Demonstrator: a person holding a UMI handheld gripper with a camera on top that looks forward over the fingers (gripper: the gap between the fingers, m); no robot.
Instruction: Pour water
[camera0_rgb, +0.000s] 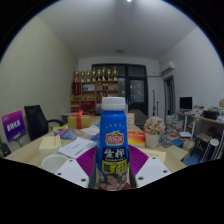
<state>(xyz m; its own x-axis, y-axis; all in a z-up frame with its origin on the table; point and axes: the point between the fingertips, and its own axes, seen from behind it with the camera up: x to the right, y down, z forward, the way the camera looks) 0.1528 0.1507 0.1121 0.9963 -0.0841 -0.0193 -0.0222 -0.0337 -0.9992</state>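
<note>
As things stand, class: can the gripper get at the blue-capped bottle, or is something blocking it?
Probably yes. The bottle already stands upright between the gripper jaws, whose purple pads flank its label, and nothing lies between them. Whether both pads press on it cannot be told.

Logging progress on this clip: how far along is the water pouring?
Done: the gripper is shut on the bottle, held upright above the table. In hand: carrying it. Left: tilting and pouring; its blue cap looks still on, and no receiving cup is visible.

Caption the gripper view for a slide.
Gripper shut on a blue-capped bottle, held upright over a cluttered table.
</note>
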